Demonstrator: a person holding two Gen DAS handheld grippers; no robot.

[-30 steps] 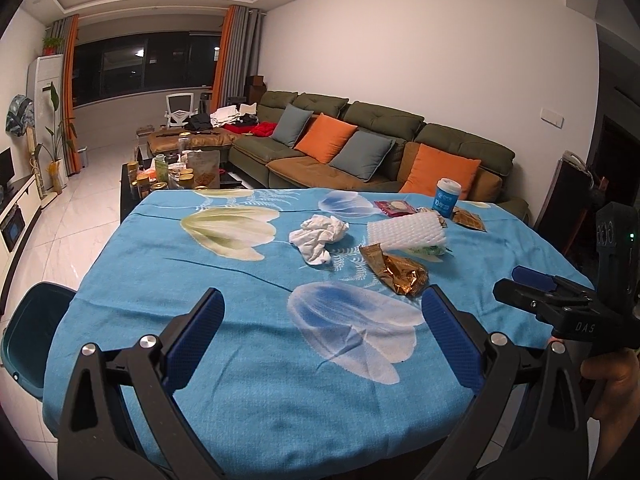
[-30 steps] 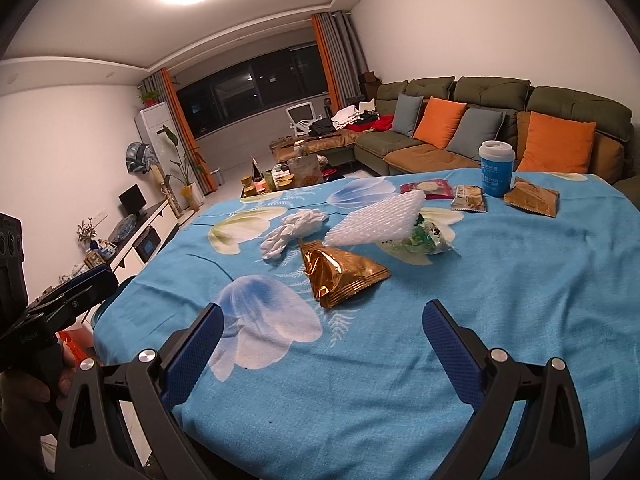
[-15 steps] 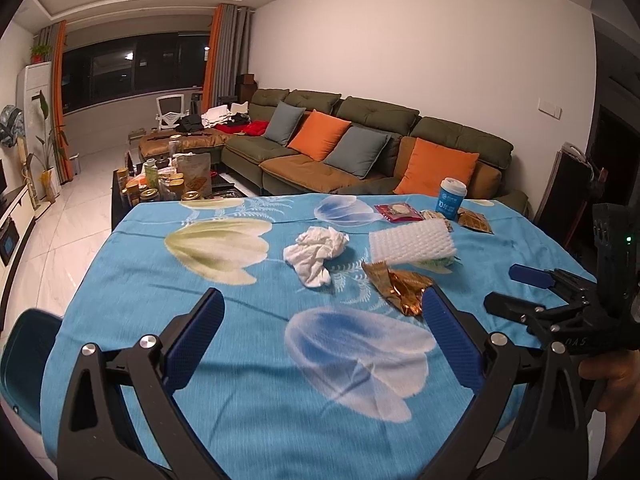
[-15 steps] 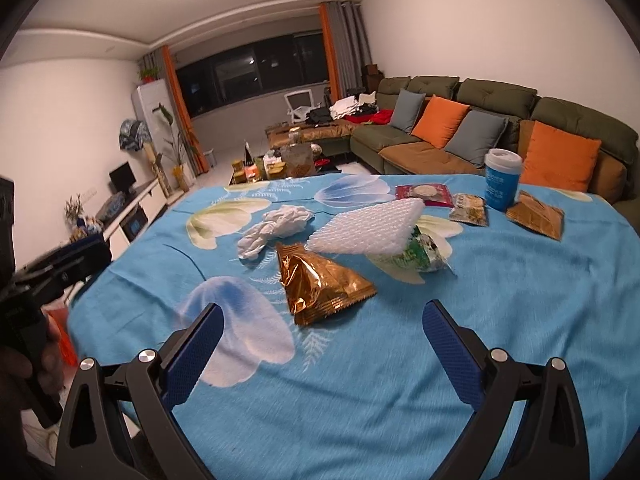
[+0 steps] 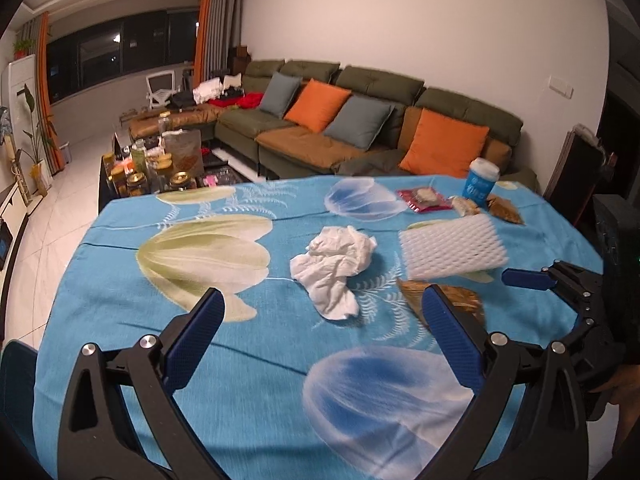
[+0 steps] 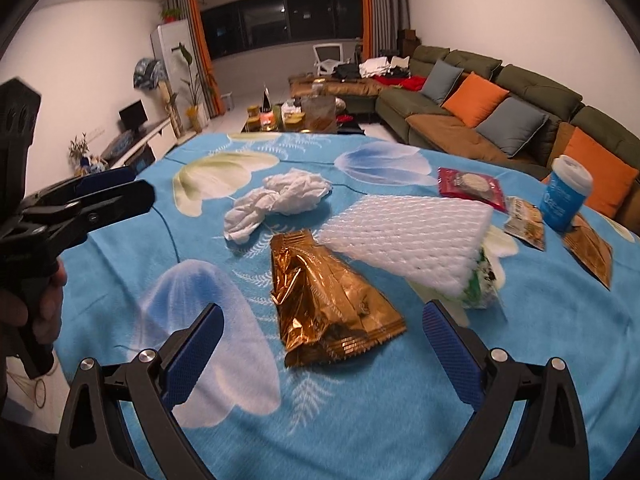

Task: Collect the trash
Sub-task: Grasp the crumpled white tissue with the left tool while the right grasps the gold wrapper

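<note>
Trash lies on a blue flowered tablecloth (image 5: 120, 288). A crumpled white tissue (image 5: 334, 264) lies just ahead of my open, empty left gripper (image 5: 324, 330). A gold foil wrapper (image 6: 328, 300) lies between the fingers of my open, empty right gripper (image 6: 324, 330), just beyond the tips. A white foam net sleeve (image 6: 408, 240) rests on a green wrapper (image 6: 482, 284). Farther off are a red packet (image 6: 470, 186), a small snack packet (image 6: 526, 222), a brown packet (image 6: 590, 248) and a blue paper cup (image 6: 566, 196). The tissue also shows in the right wrist view (image 6: 280, 200).
A sofa (image 5: 360, 128) with orange and grey cushions stands behind the table. A low coffee table (image 5: 160, 168) with jars is at the back left. A dark bin (image 5: 16, 380) sits by the table's near left edge. The right gripper shows at the right (image 5: 560, 280).
Both grippers have moved forward over the table. The tissue is nearer the left gripper, and the gold wrapper is nearer the right one. Both stay open.
</note>
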